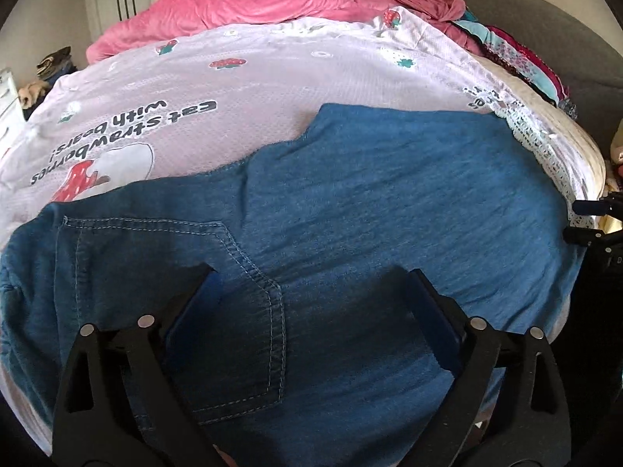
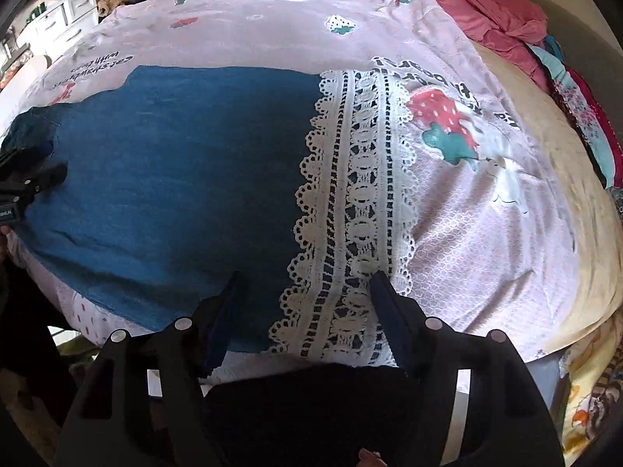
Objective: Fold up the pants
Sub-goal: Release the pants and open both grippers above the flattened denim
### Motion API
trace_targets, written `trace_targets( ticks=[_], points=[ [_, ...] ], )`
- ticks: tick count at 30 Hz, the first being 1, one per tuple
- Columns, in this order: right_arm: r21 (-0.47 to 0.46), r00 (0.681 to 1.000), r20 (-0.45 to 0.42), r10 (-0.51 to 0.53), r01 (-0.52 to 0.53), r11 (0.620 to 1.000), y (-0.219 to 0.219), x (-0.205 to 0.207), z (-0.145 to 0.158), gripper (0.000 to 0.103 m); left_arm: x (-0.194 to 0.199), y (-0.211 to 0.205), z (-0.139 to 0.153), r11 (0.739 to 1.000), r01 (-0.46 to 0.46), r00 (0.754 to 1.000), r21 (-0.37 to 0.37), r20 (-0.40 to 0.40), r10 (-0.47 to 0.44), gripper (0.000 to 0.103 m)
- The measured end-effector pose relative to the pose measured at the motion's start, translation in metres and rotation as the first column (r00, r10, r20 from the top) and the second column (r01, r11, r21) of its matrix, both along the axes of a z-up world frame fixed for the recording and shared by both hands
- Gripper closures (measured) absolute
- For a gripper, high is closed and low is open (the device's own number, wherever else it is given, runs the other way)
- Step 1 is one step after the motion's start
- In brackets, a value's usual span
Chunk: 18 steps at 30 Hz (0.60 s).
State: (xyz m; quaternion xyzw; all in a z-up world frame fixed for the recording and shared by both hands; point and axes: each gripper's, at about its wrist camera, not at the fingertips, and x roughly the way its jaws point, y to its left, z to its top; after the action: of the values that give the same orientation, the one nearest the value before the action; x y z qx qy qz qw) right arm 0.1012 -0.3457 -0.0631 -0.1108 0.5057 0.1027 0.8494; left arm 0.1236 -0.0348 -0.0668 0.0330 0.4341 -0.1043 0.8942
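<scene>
Blue denim pants (image 1: 370,202) lie flat on the pale strawberry-print bedsheet (image 1: 233,89), near the bed's front edge. Stitched back pocket (image 1: 218,292) faces up at the waist end; white lace hem (image 2: 350,202) at the leg end. Long axis runs side to side along the bed's near edge, waist toward my left. My left gripper (image 1: 311,288) hangs wide open above the pocket, nothing between its pads. My right gripper (image 2: 305,284) is open over the lace, holding nothing. Bare sheet beyond the pants, up to the pink blanket (image 1: 253,4).
</scene>
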Motion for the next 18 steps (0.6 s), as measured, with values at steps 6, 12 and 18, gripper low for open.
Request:
trace_targets(
  ticks=[6, 12, 18],
  points=[
    [0.026, 1.000, 0.001, -0.017, 0.017, 1.000, -0.002, 0.002, 0.000, 0.037, -0.004, 0.001, 0.002, 1.000, -0.004, 1.000, -0.009, 0.006, 0.004, 0.012],
    [0.033, 0.999, 0.014, -0.031, 0.031, 0.999, -0.004, 0.003, 0.001, 0.032, -0.009, -0.003, 0.005, 1.000, -0.010, 1.000, 0.002, -0.001, 0.010, 0.010],
    [0.065, 0.999, 0.032, -0.044, 0.042, 0.997, -0.004, 0.001, 0.004, 0.026, -0.016, 0.000, 0.013, 0.999, -0.022, 1.000, -0.026, -0.002, 0.022, 0.010]
  ],
)
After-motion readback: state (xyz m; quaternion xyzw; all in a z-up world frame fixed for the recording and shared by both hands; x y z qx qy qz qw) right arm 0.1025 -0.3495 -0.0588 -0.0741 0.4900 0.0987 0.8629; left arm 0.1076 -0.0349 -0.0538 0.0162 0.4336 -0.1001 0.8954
